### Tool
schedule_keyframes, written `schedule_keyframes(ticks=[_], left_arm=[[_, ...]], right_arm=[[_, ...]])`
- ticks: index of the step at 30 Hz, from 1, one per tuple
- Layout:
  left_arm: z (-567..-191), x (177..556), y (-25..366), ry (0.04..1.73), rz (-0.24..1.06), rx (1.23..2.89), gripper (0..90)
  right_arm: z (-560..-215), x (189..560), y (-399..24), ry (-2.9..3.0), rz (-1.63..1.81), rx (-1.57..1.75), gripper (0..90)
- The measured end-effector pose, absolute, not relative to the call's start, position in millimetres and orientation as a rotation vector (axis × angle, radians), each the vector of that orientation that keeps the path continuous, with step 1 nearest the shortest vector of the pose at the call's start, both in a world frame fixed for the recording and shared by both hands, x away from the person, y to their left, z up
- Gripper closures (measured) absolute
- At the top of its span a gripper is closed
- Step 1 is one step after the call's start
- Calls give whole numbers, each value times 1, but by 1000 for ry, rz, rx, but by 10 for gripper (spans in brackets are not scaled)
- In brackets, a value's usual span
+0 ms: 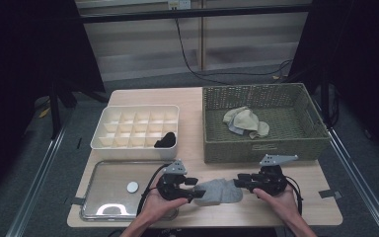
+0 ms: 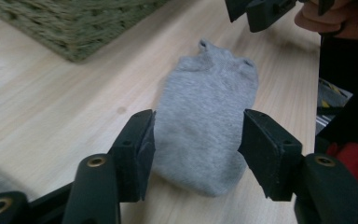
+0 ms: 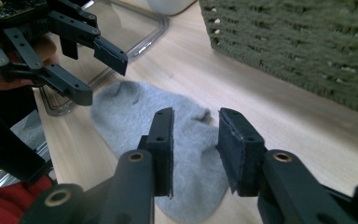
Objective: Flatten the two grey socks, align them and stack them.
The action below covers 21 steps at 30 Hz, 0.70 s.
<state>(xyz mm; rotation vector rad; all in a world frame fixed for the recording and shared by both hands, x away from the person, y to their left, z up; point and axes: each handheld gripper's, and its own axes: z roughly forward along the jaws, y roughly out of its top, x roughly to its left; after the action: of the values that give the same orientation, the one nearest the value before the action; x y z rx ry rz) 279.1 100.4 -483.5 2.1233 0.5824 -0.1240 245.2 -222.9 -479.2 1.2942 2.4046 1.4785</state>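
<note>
Grey sock [image 1: 218, 191] flat near bench [image 1: 192, 106] front edge, between left gripper [image 1: 193, 189] and right gripper [image 1: 239, 180]. Both jaws apart, straddling it, not clamping. Soft, light, floppy; best pinched at an end.

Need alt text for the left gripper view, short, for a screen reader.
A flat grey sock lies on a pale wooden table, framed between the left gripper's two open black jaws, which stand at its sides. The corner of a green woven basket sits at upper left, and the right gripper, in a hand, is at the top edge beyond the sock.
</note>
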Motion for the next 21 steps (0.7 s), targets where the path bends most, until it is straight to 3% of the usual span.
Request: schedule_keyframes(ticks=[6, 21], left_arm=[[-469, 282, 122, 626, -105, 2088, 395], [-464, 270, 174, 715, -57, 2056, 363]], right_arm=[[-471, 248, -222, 2392, 1499, 1281, 615], [-427, 263, -222, 2327, 1582, 1216, 648]])
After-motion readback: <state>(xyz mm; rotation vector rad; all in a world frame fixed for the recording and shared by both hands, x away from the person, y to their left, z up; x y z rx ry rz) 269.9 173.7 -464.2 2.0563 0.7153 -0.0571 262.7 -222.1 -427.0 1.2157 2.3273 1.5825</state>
